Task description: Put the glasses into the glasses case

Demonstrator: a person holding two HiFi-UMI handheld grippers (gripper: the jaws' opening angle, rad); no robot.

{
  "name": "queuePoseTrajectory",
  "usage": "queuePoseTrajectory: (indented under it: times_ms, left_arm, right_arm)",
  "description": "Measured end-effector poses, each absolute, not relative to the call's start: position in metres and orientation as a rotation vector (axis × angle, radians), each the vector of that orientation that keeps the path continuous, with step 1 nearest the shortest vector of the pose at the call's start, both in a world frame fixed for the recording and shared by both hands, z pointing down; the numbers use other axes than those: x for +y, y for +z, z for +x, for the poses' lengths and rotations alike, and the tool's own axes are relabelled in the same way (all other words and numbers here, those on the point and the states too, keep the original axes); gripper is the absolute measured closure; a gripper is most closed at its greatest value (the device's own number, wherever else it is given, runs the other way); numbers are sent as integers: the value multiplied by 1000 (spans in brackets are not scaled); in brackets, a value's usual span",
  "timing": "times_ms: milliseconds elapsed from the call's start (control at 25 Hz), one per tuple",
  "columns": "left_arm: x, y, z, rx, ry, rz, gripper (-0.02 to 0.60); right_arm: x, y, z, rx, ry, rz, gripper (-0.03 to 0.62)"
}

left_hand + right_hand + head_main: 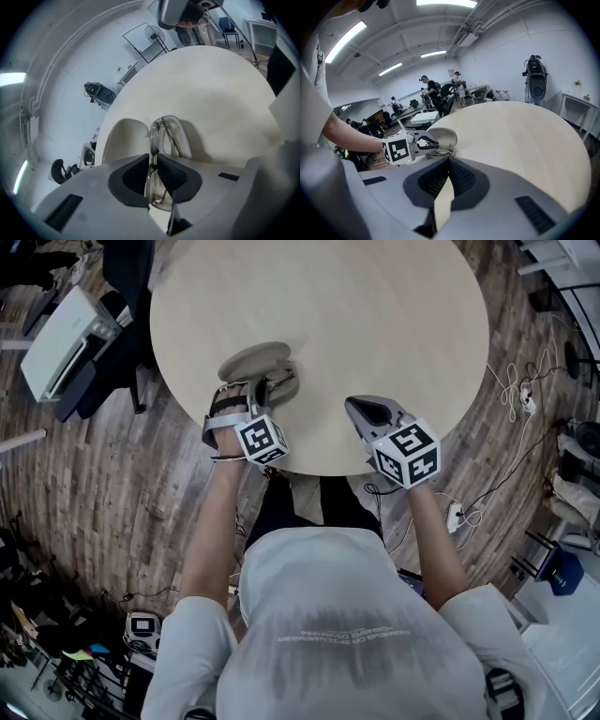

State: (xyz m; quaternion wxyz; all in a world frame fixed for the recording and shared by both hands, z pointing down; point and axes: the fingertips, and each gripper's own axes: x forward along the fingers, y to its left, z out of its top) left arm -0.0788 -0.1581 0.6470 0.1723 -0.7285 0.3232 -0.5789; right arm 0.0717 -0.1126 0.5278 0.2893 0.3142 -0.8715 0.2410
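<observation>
The scene is lit brightly and evenly from overhead. Ceiling light strips (pixel 344 40) are seen high above the right tongs (pixel 449 159) and are slightly blown out. A soft shadow is cast by the glasses (pixel 169 136) onto the pale worktop (pixel 225 93) just beyond the left tongs (pixel 153 157). Strong fisheye bending and black vignetted corners are shown in both gripper views, where the nearest surfaces are rendered soft. The head view is kept sharp at centre and curved at its rim.
</observation>
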Motion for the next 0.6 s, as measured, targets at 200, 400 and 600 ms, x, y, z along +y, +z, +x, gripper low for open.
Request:
queuePoseTrajectory:
  times_ms: [200, 400, 600]
  left_arm:
    - [-153, 651, -79, 890, -1636, -2007, 523]
    - [-143, 657, -75, 871, -1647, -2053, 523]
    - [-136, 654, -74, 840, -1630, -2089, 523]
  right_arm:
    - [-109, 530, 73, -2319, 644, 841, 592]
    - [-105, 533, 79, -2313, 643, 846, 592]
    - [-101, 531, 78, -2315, 638, 851, 592]
